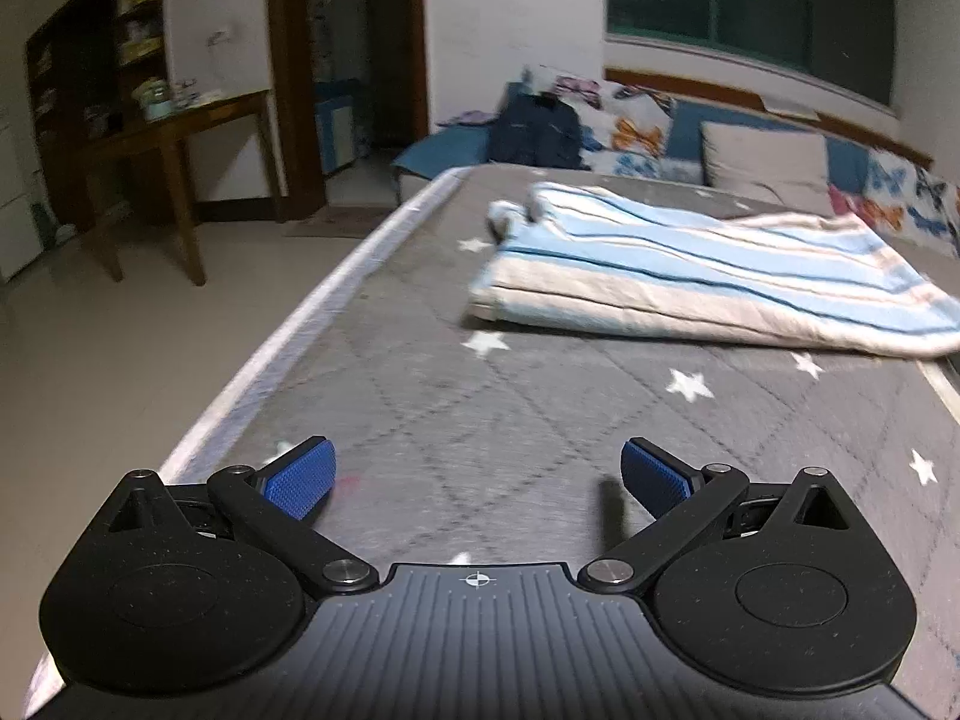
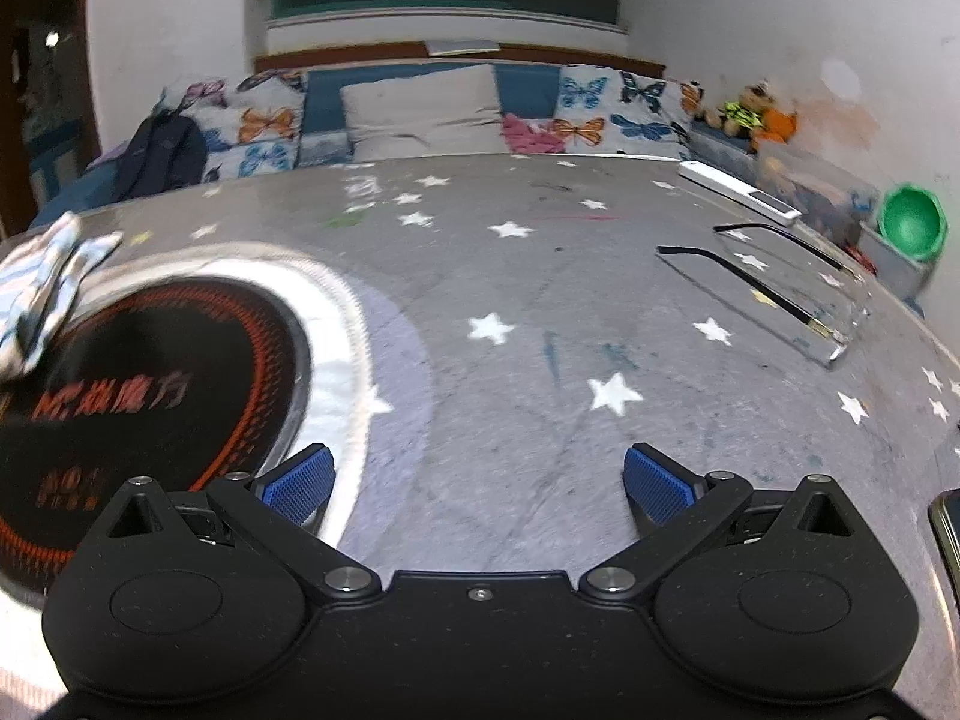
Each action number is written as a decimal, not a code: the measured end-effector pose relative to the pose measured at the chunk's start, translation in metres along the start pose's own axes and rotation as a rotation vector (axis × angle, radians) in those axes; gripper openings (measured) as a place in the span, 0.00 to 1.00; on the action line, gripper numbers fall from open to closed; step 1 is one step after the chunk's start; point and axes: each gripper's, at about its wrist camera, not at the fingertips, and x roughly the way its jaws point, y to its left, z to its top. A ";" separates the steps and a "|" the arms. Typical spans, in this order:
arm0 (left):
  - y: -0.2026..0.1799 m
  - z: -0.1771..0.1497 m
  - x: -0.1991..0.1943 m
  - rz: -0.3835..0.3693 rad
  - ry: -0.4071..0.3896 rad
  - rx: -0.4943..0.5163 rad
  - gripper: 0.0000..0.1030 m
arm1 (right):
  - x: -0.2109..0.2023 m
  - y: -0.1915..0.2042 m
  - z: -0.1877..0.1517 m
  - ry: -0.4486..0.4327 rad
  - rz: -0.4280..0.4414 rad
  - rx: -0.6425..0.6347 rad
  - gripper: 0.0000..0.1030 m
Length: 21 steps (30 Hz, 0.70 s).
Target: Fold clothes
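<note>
Both my jaws stand spread wide with nothing between them, so the step in hand looks like the approach for a first grasp. My left gripper (image 1: 477, 471) hovers low over the grey quilted bed cover with white stars (image 1: 540, 450), and the pale blue and cream striped garment (image 1: 690, 267) lies at about one o'clock from it, well apart, loosely bunched with its near hem facing me. To do this well, I judge I should come in low and level, aim one blue pad under a corner of that near hem, and pinch a single layer, not the whole heap. From my right gripper (image 2: 477, 471), a crumpled striped piece (image 2: 45, 294) shows at ten o'clock, resting on the black round printed mat with red markings (image 2: 150, 396); whether it is the same garment I cannot tell.
</note>
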 end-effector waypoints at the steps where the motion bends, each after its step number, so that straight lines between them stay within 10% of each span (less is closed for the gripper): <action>1: 0.003 0.000 -0.001 0.017 -0.003 -0.004 1.00 | 0.002 -0.002 0.001 0.001 -0.006 0.003 1.00; 21: 0.067 0.004 -0.012 0.119 -0.016 -0.114 1.00 | 0.012 -0.010 0.007 0.002 -0.037 0.008 1.00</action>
